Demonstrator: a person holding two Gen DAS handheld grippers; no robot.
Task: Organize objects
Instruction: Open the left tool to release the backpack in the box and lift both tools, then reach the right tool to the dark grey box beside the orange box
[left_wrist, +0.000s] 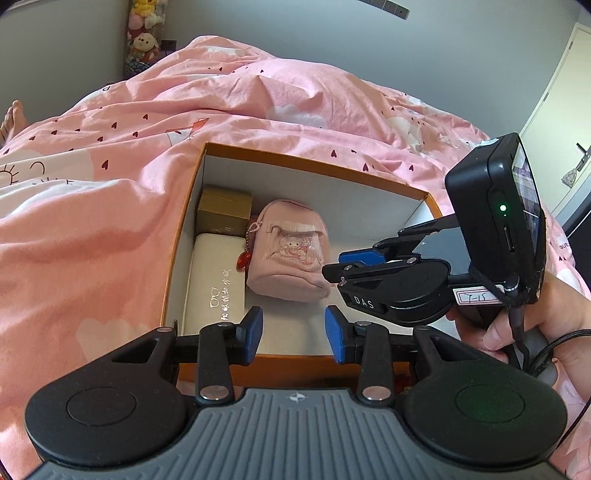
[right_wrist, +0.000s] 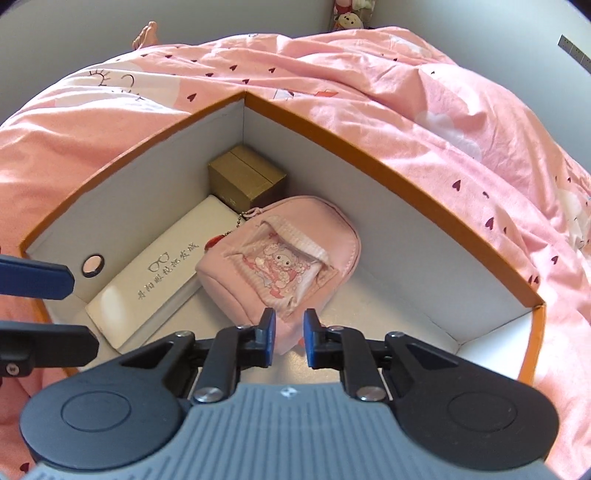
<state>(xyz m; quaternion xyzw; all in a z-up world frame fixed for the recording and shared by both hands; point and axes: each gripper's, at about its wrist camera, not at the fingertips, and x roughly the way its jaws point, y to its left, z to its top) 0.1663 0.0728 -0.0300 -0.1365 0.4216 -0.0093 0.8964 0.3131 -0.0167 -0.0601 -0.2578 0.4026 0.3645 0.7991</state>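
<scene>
An orange box (left_wrist: 314, 173) (right_wrist: 369, 162) with white inner walls lies open on the bed. Inside it, a small gold box (left_wrist: 223, 208) (right_wrist: 245, 177) fills the far corner and a white glasses case (left_wrist: 216, 284) (right_wrist: 155, 273) lies along one wall. A pink mini-backpack pouch (left_wrist: 288, 254) (right_wrist: 280, 258) lies beside them. My left gripper (left_wrist: 293, 336) (right_wrist: 85, 312) hovers over the box's near edge, open and empty. My right gripper (right_wrist: 290, 334) (left_wrist: 332, 271) points into the box, its jaws a narrow gap apart. The pouch's near corner shows in that gap; contact is unclear.
A rumpled pink duvet (left_wrist: 110, 221) (right_wrist: 443, 110) surrounds the box on all sides. A person's hand (left_wrist: 546, 325) holds the right gripper's handle. Plush toys (left_wrist: 144, 40) hang at the far wall, a bare foot (right_wrist: 147, 33) rests at the bed's far edge, and a door (left_wrist: 565, 110) stands to the right.
</scene>
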